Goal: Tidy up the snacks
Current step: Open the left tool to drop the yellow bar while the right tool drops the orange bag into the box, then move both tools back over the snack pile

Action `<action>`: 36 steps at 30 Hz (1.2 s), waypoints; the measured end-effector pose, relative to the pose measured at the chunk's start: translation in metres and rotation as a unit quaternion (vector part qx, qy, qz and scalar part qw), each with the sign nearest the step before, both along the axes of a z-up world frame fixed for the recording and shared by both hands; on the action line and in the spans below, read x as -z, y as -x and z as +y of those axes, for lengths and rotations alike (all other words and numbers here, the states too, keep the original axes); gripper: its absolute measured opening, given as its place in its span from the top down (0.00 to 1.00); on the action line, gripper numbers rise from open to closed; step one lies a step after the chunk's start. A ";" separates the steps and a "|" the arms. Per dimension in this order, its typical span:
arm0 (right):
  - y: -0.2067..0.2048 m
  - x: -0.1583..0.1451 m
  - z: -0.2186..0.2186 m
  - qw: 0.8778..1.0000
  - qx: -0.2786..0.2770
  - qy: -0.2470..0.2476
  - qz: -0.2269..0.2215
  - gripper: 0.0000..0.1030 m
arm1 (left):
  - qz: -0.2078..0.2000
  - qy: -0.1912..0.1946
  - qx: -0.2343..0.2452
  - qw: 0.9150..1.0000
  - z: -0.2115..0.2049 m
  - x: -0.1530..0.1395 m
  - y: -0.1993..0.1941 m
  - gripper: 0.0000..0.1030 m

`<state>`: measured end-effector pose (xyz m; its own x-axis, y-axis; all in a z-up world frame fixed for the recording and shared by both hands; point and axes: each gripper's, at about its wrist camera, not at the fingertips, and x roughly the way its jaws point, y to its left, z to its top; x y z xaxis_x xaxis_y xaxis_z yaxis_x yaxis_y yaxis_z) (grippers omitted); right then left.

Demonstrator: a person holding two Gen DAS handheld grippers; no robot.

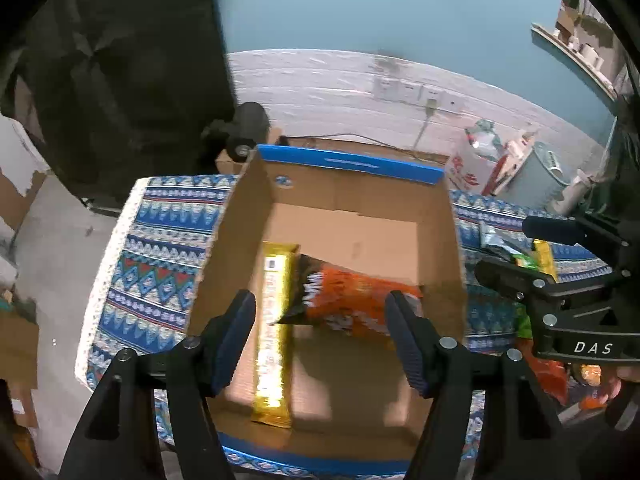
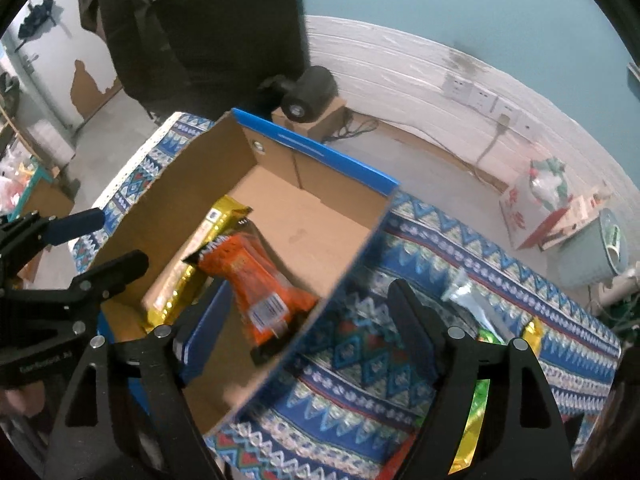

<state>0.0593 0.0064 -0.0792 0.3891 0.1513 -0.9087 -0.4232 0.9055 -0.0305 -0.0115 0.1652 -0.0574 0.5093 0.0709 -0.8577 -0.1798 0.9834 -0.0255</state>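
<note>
- Patterned blue cloth (image 1: 160,248) covers the bench.
- Cardboard box (image 1: 352,200), blue-edged, sits on it, open-topped.
- Orange snack bag (image 1: 356,300) lies inside, overlapping a gold bar (image 1: 274,320).
- Left tongs (image 1: 320,332) spread wide above the box, empty.
- Right tongs (image 2: 308,332) wide, straddling the box wall, empty.

Cluttered home room: patterned tablecloth (image 1: 160,264), wall sockets (image 1: 416,94)

Print on the gold bar (image 1: 274,332) and orange packet (image 1: 352,300) smeared beyond reading. Near corner of the cardboard box (image 2: 280,364) blurred, its front wall partly hidden behind the right gripper (image 2: 308,316). Green and gold wrappers (image 2: 480,392) mostly covered by that gripper's frame, kind not discernible.
</note>
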 end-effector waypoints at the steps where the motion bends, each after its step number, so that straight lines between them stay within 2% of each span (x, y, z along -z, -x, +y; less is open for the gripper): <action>1: 0.002 -0.001 -0.005 1.000 0.003 0.001 -0.001 0.22 | 0.002 0.003 0.004 1.000 -0.004 0.000 -0.001 0.33; 6: 0.012 -0.007 -0.039 1.000 0.023 0.011 -0.008 0.22 | 0.010 0.018 0.027 0.999 -0.028 0.000 -0.006 0.33; 17: 0.033 -0.022 -0.113 0.998 0.063 0.016 -0.020 0.22 | 0.024 0.009 0.083 0.996 -0.092 -0.001 -0.017 0.33; 25: 0.048 -0.027 -0.169 0.995 0.101 0.018 -0.018 0.22 | 0.046 0.009 0.120 0.992 -0.135 0.008 -0.023 0.32; 31: 0.058 -0.030 -0.210 0.991 0.130 0.019 -0.018 0.22 | 0.057 -0.014 0.144 0.988 -0.166 0.014 -0.028 0.32; 36: 0.067 -0.030 -0.246 0.987 0.155 0.020 -0.018 0.22 | 0.063 -0.017 0.161 0.985 -0.187 0.018 -0.030 0.32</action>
